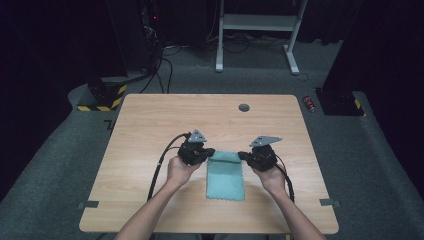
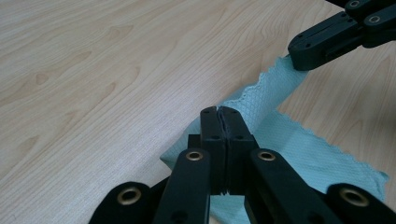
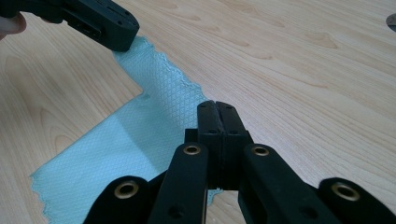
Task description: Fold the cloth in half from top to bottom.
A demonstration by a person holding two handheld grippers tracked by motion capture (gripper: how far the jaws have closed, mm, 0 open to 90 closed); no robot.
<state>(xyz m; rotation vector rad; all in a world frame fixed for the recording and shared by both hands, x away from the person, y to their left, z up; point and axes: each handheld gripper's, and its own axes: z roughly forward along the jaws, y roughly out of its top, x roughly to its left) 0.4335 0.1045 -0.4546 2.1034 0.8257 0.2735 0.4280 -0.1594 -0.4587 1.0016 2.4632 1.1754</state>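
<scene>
Pale wood grain runs across the table (image 1: 150, 130), which stands on grey carpet in a dark room, with a white frame at twelve o'clock beyond it.

Nearest the person, the left gripper (image 2: 219, 114) has its jaws pressed together on one far corner of a teal cloth (image 1: 225, 175); in its own view the fabric rises from the tabletop straight into the closed tips. The right gripper (image 3: 215, 108) is clamped the same way on the other far corner, the weave disappearing between its jaws. From above, the left gripper (image 1: 210, 152) sits at nine o'clock of the cloth's far edge and the right gripper (image 1: 243, 155) at three o'clock of it, each cradled in a hand (image 1: 178, 170) coming in from six o'clock.

Outward from the grips, the cloth lies a little below the table's middle, its long side running from twelve to six o'clock. The far edge between the two corners is lifted and slightly rolled, while the near part lies flat on the wood, with a ragged hem at six o'clock.

Judging by this, the work looks like folding: both corners are secured and just raised, but no fresh fold is laid yet. What remains is to carry the far edge towards six o'clock, set it on the near hem and let go.
</scene>
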